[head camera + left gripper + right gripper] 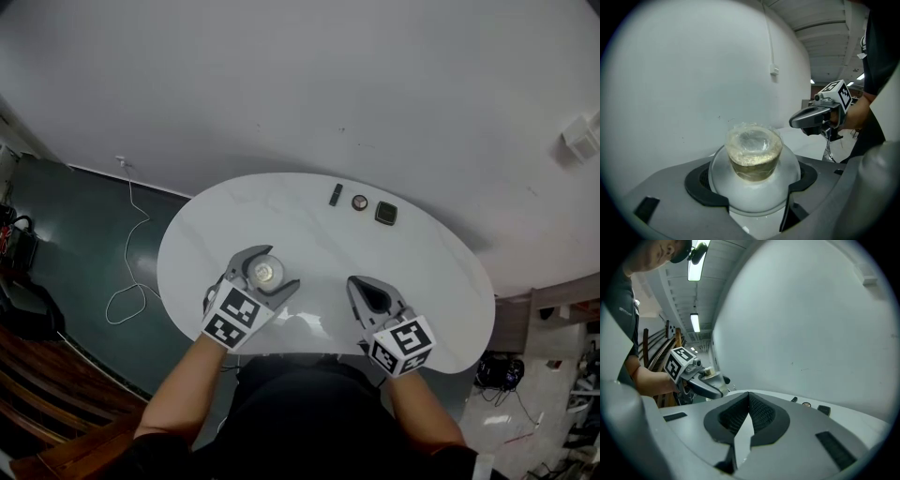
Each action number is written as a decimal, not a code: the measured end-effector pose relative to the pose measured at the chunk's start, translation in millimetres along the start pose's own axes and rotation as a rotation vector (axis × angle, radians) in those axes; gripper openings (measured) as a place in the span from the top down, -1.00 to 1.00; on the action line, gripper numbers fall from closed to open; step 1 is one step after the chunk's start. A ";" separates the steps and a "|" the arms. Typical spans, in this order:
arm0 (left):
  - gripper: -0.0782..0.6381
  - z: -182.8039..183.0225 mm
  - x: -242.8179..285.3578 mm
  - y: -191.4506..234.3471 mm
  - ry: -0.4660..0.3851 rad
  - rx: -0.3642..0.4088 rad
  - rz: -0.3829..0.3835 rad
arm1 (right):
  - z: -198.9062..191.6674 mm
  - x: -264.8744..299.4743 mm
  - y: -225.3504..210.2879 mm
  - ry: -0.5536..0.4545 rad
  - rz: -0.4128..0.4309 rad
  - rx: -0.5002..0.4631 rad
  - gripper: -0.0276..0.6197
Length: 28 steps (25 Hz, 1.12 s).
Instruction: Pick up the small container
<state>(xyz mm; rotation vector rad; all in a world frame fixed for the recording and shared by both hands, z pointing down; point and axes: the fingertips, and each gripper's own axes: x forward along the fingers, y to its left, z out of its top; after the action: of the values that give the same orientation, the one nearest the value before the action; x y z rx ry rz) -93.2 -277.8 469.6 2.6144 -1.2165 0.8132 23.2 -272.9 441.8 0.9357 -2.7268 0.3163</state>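
The small container [265,273] is a clear round cup of pale grainy stuff on a white rounded base. It sits between the jaws of my left gripper [273,268], over the near left part of the white oval table [441,281]. In the left gripper view the container [753,157] fills the middle, and both dark pads [702,183] press on its white base. My right gripper [362,283] rests at the near middle of the table, its jaws together and holding nothing. The right gripper view shows the ribbed pads [761,413] meeting.
Three small things lie at the table's far side: a black stick [336,195], a round piece [359,202] and a dark square piece [386,213]. A white cable [131,246] trails over the dark floor at the left. The person's body is at the near edge.
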 end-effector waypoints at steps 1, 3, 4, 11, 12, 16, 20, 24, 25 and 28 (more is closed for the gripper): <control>-0.18 -0.9 -4.4 -1.8 0.002 -0.002 0.002 | 2.7 1.9 1.3 -0.002 0.006 -0.006 0.93; -0.18 -2.2 -13.7 -5.2 0.008 -0.006 0.008 | 8.2 5.3 3.8 -0.005 0.017 -0.016 0.93; -0.18 -2.2 -18.9 -7.1 0.011 -0.009 0.010 | 10.8 6.5 4.7 -0.007 0.022 -0.018 0.93; -0.18 4.5 -47.6 -14.6 -0.002 -0.025 0.031 | 24.0 13.9 10.5 -0.013 0.053 -0.020 0.93; -0.18 5.5 -49.7 -14.2 -0.004 -0.024 0.035 | 25.4 15.0 11.8 -0.013 0.055 -0.026 0.93; -0.18 10.8 -53.7 -14.5 -0.009 -0.019 0.038 | 31.0 18.4 12.6 -0.015 0.053 -0.040 0.93; -0.18 15.5 -55.2 -21.5 0.002 -0.004 0.026 | 34.3 18.8 12.7 -0.023 0.046 -0.041 0.93; -0.18 22.7 -55.5 -24.0 -0.002 0.004 0.014 | 37.6 18.3 11.8 -0.032 0.038 -0.042 0.93; -0.18 24.2 -55.7 -23.8 -0.002 0.005 0.011 | 38.4 18.0 11.3 -0.033 0.035 -0.042 0.93; -0.18 27.3 -55.8 -23.5 -0.001 0.014 0.005 | 38.6 15.7 9.5 -0.037 0.025 -0.039 0.92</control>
<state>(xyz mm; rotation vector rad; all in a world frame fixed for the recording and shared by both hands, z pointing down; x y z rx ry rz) -93.8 -234.6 419.2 2.6241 -1.2225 0.8238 -0.7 -285.4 408.6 0.9063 -2.7699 0.2520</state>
